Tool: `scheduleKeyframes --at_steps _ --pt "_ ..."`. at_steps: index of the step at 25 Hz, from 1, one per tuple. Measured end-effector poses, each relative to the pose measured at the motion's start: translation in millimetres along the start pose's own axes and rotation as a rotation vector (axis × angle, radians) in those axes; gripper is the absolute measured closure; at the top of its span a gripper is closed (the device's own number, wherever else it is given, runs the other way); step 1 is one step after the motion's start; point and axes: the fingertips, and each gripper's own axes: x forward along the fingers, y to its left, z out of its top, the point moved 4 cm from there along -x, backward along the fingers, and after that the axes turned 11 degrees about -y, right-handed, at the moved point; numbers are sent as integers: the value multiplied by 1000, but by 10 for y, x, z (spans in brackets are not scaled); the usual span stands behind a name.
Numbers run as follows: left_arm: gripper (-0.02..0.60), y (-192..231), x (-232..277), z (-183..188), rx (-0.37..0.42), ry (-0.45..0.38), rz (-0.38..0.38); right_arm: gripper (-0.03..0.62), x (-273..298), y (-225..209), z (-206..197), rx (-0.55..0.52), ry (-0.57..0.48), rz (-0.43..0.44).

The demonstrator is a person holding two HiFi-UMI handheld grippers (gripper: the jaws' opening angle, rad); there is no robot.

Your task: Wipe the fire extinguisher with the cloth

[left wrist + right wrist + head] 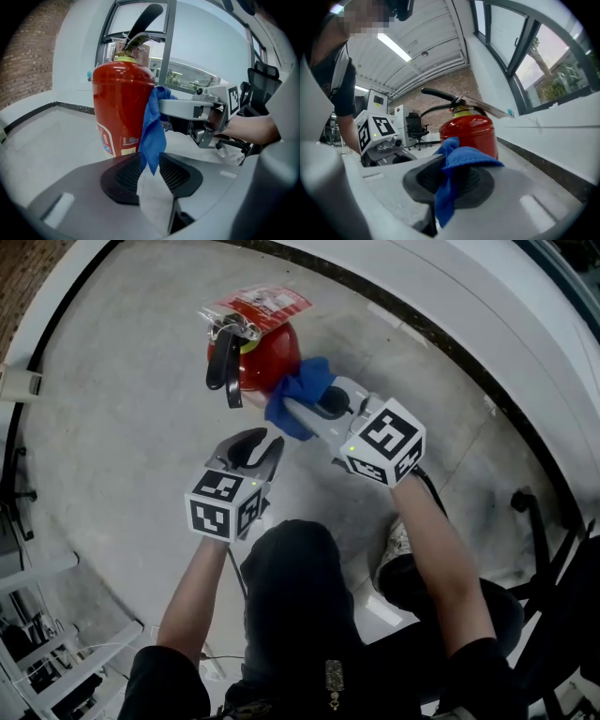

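- Currently the right gripper is clamped on the cloth. Its jaws are closed with the blue fabric bunched between the pads, one fold spilling over a jaw and a tail hanging below.
- Directly ahead of those jaws stands the fire extinguisher, upright on the grey floor. The cloth's front edge lies against its red shoulder, on the side facing this gripper.
- The left gripper has its jaws apart and grips nothing. The extinguisher is just ahead of it and slightly to its left, untouched. The cloth's hanging tip lines up with the gap, but the pads do not press on it.
- Judged from this, the cloth is in hand and at the cylinder, so wiping is at an early stage or just under way.
- Nothing on the red surface shows which parts are wiped. The lower body, the far side and the black lever on top are clear of the cloth, so most of the wiping seems left.
- The left gripper looks placed to steady the cylinder.
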Motion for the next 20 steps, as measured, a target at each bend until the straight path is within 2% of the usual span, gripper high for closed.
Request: scheduleKeyframes --at_steps 3,5,9,14,20 --pt "456 34 -42 -97 -21 11 15 549 155 230 -186 -34 67 83" --pt "455 51 -52 -150 -37 18 24 549 199 251 -383 -42 117 97" --pt "454 89 -15 -184 -36 27 33 549 50 -24 -598 -17 128 17" --pt "454 74 37 -246 -53 45 43 549 -139 -455 -549 59 47 -104" --pt "455 88 128 -197 -69 43 71 549 -32 -888 -460 158 -24 -142"
